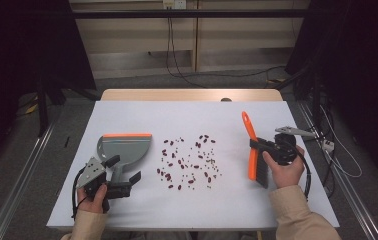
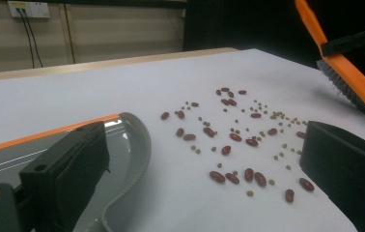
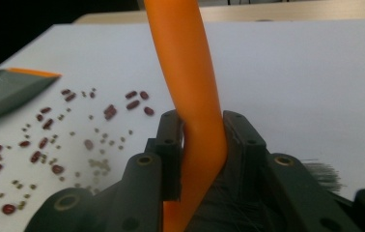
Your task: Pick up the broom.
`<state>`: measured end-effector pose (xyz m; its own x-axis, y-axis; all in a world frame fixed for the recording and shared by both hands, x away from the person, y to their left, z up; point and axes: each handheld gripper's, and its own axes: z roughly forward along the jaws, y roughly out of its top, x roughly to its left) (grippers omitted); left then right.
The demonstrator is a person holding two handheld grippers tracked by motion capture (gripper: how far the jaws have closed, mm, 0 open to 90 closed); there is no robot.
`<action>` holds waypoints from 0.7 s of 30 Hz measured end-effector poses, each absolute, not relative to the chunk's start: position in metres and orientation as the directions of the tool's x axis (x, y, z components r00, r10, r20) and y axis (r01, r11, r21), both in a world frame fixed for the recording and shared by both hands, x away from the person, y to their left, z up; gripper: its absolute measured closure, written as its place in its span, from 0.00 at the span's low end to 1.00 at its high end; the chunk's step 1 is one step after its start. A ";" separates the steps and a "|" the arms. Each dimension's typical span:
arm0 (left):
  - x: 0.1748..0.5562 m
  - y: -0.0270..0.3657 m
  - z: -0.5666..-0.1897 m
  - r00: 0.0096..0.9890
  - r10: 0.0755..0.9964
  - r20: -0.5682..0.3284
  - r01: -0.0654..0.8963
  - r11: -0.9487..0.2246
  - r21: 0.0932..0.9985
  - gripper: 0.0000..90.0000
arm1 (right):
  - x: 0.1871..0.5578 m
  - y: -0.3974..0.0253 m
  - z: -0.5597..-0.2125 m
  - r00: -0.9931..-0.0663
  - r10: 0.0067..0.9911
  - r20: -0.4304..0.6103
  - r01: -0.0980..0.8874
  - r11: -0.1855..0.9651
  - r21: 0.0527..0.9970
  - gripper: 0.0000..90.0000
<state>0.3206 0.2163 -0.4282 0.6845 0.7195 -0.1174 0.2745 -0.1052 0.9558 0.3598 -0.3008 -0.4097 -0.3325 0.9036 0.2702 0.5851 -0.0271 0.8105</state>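
My right tool point(image 1: 263, 148) is clenched on the orange brush point(image 1: 251, 150); in the right gripper view its two jaws press the handle point(image 3: 190, 96) from both sides, and the handle rises between them and away from me. In the high view the brush stands over the right part of the white tabletop point(image 1: 192, 205), handle tip pointing to the far side, dark bristles point(image 1: 262, 172) facing right and down. From the left gripper view the brush point(image 2: 347, 77) hangs tilted at the upper right, bristles point(image 2: 344, 92) toward the tabletop point(image 2: 74, 96); I cannot tell if they touch it.

My left tool point(image 1: 122, 176) is released, jaws spread wide. In the left gripper view one jaw sits low at the left over the dustpan point(image 2: 132, 145) and the other at the right, with bare tabletop and beans between them. In the high view it sits at the dustpan's handle point(image 1: 117, 172); I cannot tell if it touches it.

The grey dustpan point(image 1: 124, 147) lies flat on the left part of the tabletop, its orange lip point(image 1: 127, 135) on the far edge.

The beans point(image 1: 187, 162) lie scattered in the middle of the tabletop, between dustpan and brush and apart from both: dark red ones mixed with smaller greenish ones. They show in the left gripper view point(image 2: 233, 140) ahead of the open jaws, and in the right gripper view point(image 3: 50, 140) to the left of the handle.

My left hand point(image 1: 96, 197) and right hand point(image 1: 286, 172) hold the tools from the near edge.
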 end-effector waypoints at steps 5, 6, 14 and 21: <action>0.321 0.214 -0.426 0.684 0.722 -0.103 0.265 -0.114 0.958 0.04 | 0.350 -0.307 -0.405 -0.345 0.888 0.304 0.539 -0.078 0.839 0.79; 0.321 0.213 -0.426 0.685 0.722 -0.102 0.262 -0.113 0.958 0.04 | 0.348 -0.308 -0.404 -0.351 0.885 0.307 0.530 -0.083 0.844 0.79; 0.322 0.207 -0.420 0.697 0.709 -0.106 0.255 -0.107 0.961 0.04 | 0.337 -0.310 -0.398 -0.376 0.867 0.328 0.485 -0.118 0.866 0.79; 0.324 0.199 -0.409 0.716 0.690 -0.105 0.237 -0.099 0.966 0.04 | 0.334 -0.307 -0.391 -0.405 0.846 0.346 0.448 -0.146 0.882 0.79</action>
<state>0.3243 0.1986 -0.4091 0.7162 0.6900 -0.1051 0.2371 -0.0990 0.9664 0.3335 -0.3065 -0.3910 -0.4049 0.8464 0.3460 0.4481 -0.1462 0.8820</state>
